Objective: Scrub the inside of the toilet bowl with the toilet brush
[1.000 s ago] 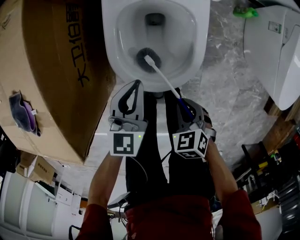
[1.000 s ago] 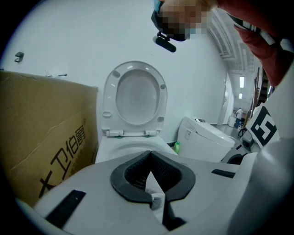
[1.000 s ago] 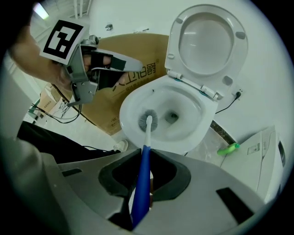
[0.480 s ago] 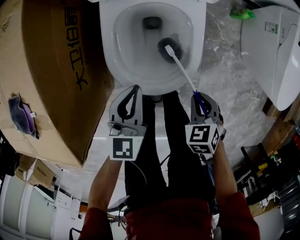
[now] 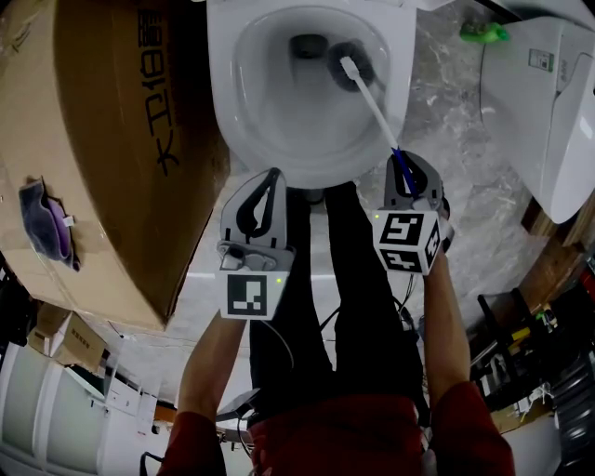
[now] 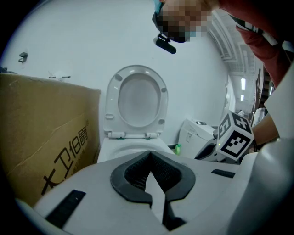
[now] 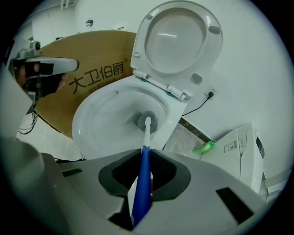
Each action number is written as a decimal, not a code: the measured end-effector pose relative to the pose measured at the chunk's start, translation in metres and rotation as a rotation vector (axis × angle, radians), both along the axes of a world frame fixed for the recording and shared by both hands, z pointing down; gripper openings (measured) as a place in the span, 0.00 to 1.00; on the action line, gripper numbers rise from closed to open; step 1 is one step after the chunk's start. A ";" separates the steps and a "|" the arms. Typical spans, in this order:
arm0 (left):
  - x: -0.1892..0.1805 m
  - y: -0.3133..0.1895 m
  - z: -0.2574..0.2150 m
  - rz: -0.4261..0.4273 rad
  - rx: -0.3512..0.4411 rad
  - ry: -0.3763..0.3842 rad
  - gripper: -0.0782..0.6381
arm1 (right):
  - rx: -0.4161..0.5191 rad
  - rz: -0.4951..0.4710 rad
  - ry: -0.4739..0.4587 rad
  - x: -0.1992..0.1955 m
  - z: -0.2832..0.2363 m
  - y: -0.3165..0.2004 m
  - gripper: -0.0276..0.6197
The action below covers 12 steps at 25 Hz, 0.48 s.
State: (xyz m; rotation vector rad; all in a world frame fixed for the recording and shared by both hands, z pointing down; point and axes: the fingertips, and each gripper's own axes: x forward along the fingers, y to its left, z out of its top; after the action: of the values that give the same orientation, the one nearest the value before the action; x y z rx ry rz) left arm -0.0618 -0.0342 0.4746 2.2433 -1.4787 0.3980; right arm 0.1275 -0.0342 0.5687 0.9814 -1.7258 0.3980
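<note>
- While the right claw (image 5: 403, 165) is clenched on the blue grip of the toilet brush (image 5: 370, 100), the white shaft runs forward and down from it into the toilet bowl (image 5: 226, 102).
- Bristle head sits ahead of that claw and a touch to its left, against the far right wall, just beside the drain opening (image 5: 308, 44).
- Scrubbing looks well under way, I'd say. The porcelain reads clean white, so I can't tell which parts are already done.
- Likely left to do: the near wall just ahead of the claw, the left wall, and under the rim.
- Left claw (image 5: 265, 191) hangs off to the left, by the bowl's front rim. Its jaws are closed together with nothing between them, so it is idle.
- Beyond the bowl the raised lid (image 7: 177, 34) stands open, clear of the brush.
- Further left, a big cardboard box (image 5: 102, 139) crowds the bowl's side, which could cramp a swing that way.
- Off to the right on the marble floor (image 5: 446, 177) are a green bottle (image 5: 483, 29) and a second white fixture (image 5: 544, 102), well apart from the work.
</note>
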 end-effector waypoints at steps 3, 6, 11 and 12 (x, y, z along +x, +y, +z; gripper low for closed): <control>-0.004 0.001 -0.001 -0.003 0.004 -0.005 0.13 | 0.020 0.018 -0.001 -0.003 0.004 -0.017 0.14; -0.007 0.000 -0.002 -0.010 0.012 -0.006 0.13 | 0.027 0.036 -0.010 -0.010 0.010 -0.029 0.14; -0.014 0.006 0.004 -0.019 -0.016 -0.003 0.13 | 0.027 0.068 -0.047 -0.032 0.019 -0.035 0.14; -0.016 0.007 0.005 -0.018 -0.018 -0.008 0.13 | 0.029 0.065 -0.054 -0.038 0.020 -0.037 0.14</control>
State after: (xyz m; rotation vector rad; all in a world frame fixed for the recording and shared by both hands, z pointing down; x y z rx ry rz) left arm -0.0781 -0.0276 0.4791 2.2150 -1.4928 0.4128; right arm 0.0893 -0.0716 0.5885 1.0587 -1.7559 0.4457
